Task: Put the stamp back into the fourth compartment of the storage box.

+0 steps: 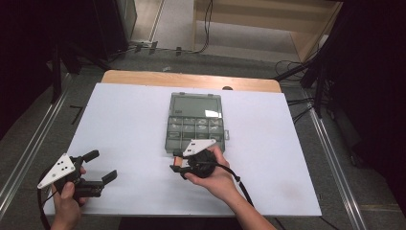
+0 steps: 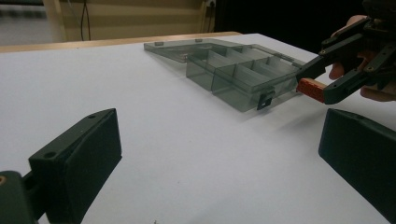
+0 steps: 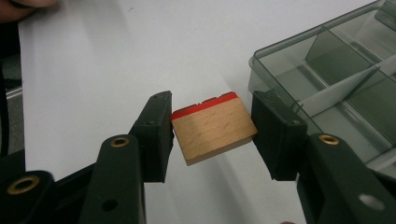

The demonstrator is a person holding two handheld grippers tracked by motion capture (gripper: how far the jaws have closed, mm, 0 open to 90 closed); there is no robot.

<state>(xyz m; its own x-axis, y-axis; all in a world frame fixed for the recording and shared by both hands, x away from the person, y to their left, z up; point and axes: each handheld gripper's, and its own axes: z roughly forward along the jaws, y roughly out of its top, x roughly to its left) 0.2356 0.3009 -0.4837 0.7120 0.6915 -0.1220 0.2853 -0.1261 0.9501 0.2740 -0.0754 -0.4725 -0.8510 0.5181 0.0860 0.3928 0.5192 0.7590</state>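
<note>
a: what's my right tool [image 3: 210, 135] doing?
b: it's clamped on the wooden block [image 3: 212, 128], red edge away from the camera, just off the surface [image 1: 134, 124] at the organizer box's [image 1: 195, 122] seven o'clock corner.
a: and my left tool [image 1: 103, 166]?
b: jaws spread wide, nothing between them, well apart at nine o'clock of the block.

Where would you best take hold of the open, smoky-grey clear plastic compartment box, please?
Grip the smoky-grey clear plastic compartment box across its thin front wall, coming from above at the near edge. The upright wall is narrow enough for fingers; the lid lies open behind, and the small latch tab sits on that front.
</note>
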